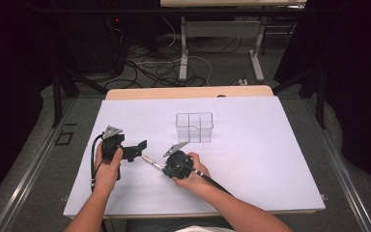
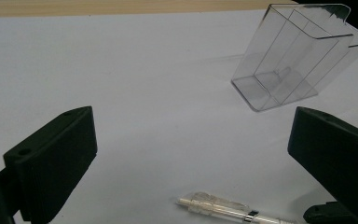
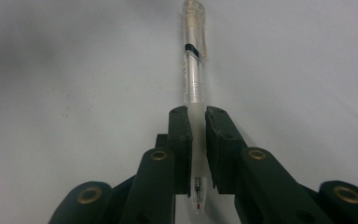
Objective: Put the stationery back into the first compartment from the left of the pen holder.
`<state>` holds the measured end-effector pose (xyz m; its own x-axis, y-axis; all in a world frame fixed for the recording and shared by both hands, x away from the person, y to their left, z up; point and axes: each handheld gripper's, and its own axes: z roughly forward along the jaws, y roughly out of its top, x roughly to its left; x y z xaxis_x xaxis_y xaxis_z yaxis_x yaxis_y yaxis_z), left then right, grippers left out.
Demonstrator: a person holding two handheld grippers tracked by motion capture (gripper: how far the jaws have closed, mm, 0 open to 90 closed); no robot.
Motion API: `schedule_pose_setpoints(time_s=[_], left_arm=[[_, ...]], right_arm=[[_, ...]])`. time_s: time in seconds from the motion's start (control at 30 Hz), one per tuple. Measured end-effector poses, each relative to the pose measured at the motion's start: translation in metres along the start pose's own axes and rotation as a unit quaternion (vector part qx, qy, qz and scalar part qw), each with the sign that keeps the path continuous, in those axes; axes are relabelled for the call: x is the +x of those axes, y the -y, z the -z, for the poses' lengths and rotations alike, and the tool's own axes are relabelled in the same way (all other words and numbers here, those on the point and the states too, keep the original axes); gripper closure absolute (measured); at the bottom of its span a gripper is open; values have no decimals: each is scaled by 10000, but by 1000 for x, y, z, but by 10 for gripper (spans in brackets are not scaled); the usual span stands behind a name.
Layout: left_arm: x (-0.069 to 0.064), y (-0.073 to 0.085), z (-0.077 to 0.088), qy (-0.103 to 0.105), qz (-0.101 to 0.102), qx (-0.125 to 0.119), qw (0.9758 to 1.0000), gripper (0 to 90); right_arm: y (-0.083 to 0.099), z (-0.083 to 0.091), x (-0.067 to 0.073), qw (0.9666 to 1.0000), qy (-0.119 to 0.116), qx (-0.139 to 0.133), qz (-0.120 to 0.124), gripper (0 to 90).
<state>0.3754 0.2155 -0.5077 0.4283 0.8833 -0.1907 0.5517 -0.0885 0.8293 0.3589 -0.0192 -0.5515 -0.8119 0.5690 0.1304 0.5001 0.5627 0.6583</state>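
A clear-barrelled pen (image 3: 193, 70) lies along the white table cover, and my right gripper (image 3: 196, 116) is shut on its frosted grip end. From above, the pen (image 1: 150, 162) sticks out to the left of the right gripper (image 1: 164, 169), toward the left gripper (image 1: 136, 149). My left gripper (image 2: 193, 126) stands open with nothing between its jaws, low over the sheet. The pen's cap end (image 2: 219, 210) lies just in front of it. A clear plastic box (image 1: 194, 126) with several compartments stands upright behind both grippers, and it is also in the left gripper view (image 2: 293, 60).
A white sheet (image 1: 270, 159) covers the table, with a wooden edge (image 1: 188, 92) at the far side. Beyond it are floor cables (image 1: 159, 67) and the legs of another table (image 1: 183, 53). Dark frames stand at both sides.
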Motion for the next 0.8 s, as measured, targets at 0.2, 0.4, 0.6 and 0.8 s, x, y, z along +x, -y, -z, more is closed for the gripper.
schedule_pose_setpoints(time_s=[0.2, 0.4, 0.6, 0.8], left_arm=[[0, -1, 1, 28, -31, -3, 10000, 11], [-3, -2, 1, 62, -124, -14, 9999, 11], [-7, -1, -2, 149, -168, 39, 9997, 11], [-12, -2, -2, 288, -299, 7, 9991, 5]], right_arm=[[0, 7, -1, 9998, 97, -80, 124, 804], [1, 17, -6, 9989, 215, -125, 400, 804], [2, 31, -16, 9983, 250, -136, 501, 804], [5, 46, -28, 9973, 331, -74, 655, 803]])
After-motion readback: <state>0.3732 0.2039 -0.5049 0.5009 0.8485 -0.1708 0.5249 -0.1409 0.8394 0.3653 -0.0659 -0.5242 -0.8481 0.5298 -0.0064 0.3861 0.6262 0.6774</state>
